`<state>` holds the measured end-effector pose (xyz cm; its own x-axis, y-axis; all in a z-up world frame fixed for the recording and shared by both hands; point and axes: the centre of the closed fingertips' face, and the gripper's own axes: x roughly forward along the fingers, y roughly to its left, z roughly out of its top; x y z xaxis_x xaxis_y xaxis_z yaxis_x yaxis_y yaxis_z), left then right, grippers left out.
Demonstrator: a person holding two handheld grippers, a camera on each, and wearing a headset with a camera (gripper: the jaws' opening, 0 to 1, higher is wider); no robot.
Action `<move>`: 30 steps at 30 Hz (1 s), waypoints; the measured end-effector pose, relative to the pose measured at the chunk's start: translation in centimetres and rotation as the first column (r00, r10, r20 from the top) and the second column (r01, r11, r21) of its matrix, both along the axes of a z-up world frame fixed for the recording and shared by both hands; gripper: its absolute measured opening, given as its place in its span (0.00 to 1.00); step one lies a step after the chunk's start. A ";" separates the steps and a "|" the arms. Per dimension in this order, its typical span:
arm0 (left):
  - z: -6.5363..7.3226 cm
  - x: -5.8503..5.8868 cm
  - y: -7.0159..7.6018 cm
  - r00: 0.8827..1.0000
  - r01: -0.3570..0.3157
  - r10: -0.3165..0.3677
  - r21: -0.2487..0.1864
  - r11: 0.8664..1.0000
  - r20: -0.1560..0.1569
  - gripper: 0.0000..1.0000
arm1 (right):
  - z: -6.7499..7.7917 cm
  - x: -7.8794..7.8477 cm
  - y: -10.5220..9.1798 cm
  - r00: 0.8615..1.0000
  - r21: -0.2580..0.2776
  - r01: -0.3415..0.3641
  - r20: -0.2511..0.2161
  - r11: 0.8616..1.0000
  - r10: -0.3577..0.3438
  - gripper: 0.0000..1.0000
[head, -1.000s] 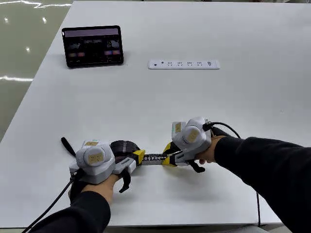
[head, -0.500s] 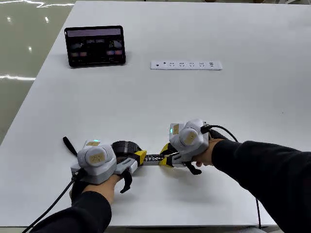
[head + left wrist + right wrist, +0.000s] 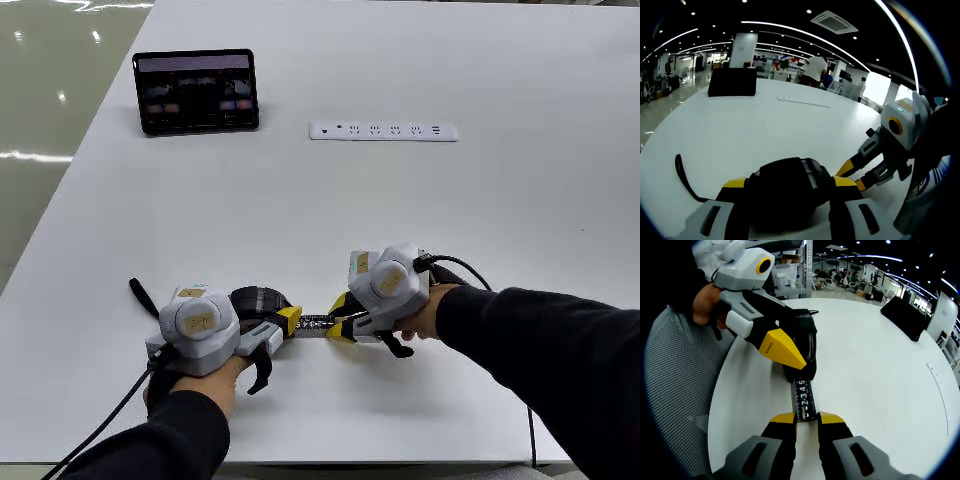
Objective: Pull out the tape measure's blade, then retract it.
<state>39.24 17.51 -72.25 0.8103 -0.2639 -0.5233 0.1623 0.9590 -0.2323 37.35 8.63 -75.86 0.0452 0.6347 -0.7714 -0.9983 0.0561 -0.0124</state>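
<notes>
Near the desk (image 3: 420,210) front edge, the tape measure (image 3: 256,302) is clamped by the left gripper (image 3: 790,183) fingers and the blade (image 3: 803,397) tip is pinched by the right gripper (image 3: 807,418). The blade should be kept straight and level, with the case held still.

Left gripper (image 3: 790,182) clamped on a black tape measure (image 3: 787,197) on the white desk (image 3: 740,130).
Its two yellow-tipped jaws press the case from both sides, and a black strap (image 3: 682,177) curls over the desk to the left. The right gripper (image 3: 856,176) is at the right, jaw tips just beside the case. A dark tablet (image 3: 732,82) stands by the far edge, with a power strip (image 3: 802,102) to its right.
</notes>
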 end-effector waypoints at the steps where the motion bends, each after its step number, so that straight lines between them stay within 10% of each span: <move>1: 0.0 0.0 0.0 1.000 0.000 0.000 0.000 1.000 0.000 0.59 | 0.0 0.0 0.0 1.000 -0.001 0.000 -0.001 1.000 0.000 0.11; 30: -0.1 0.0 0.1 1.000 0.002 -0.002 -0.009 1.000 -0.007 0.59 | -0.2 0.2 2.2 1.000 0.025 0.010 -0.021 1.000 -0.010 0.11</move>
<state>39.20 17.56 -72.33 0.8059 -0.2700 -0.5270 0.1624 0.9566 -0.2419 37.51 10.80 -76.04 0.0356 0.6539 -0.7558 -0.9977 0.0663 0.0104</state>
